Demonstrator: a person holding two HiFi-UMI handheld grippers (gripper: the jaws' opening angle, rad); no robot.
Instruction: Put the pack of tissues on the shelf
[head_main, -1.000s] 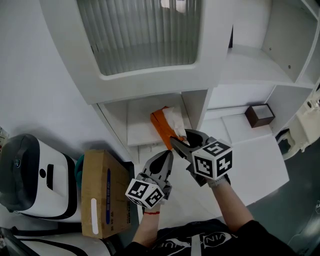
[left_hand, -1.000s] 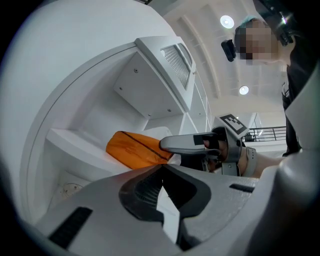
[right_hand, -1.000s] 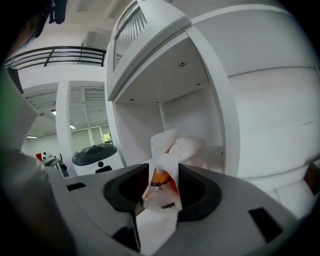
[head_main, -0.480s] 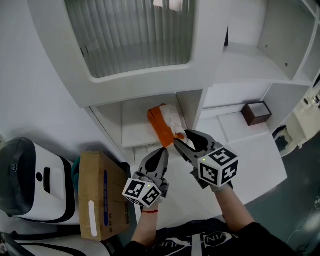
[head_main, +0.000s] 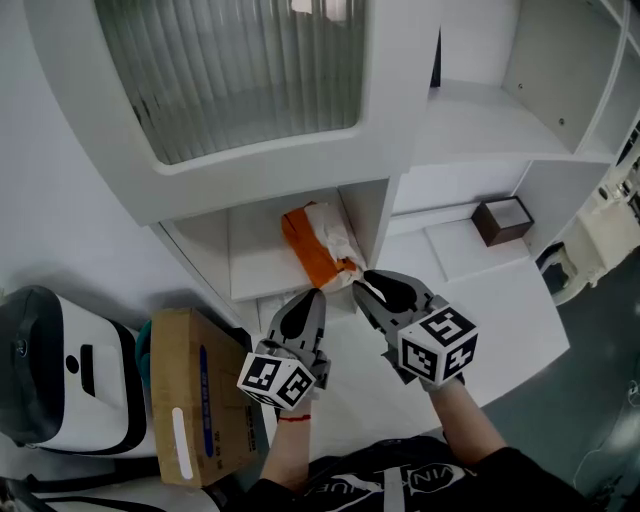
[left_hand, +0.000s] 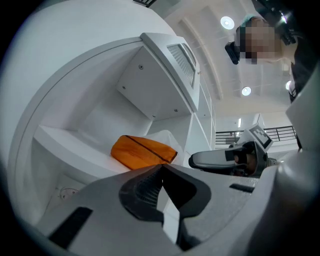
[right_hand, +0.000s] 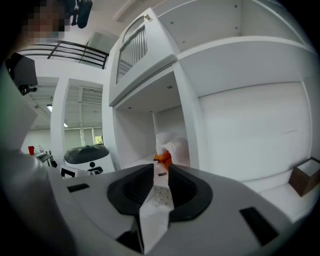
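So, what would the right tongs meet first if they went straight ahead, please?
Probably the pack of tissues on the shelf, though depth is unclear; the right tongs, just closing partway, hold nothing.

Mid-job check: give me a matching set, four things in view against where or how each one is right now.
Things:
1. pack of tissues
2. small brown box
3. cardboard box
4. left tongs

Places or states:
A. beside the white machine, at the left
B. shut, nothing between them
C. lying in the shelf compartment under the ribbed panel
D. on the low white ledge at the right

Pairs: 1-C, 2-D, 3-A, 4-B
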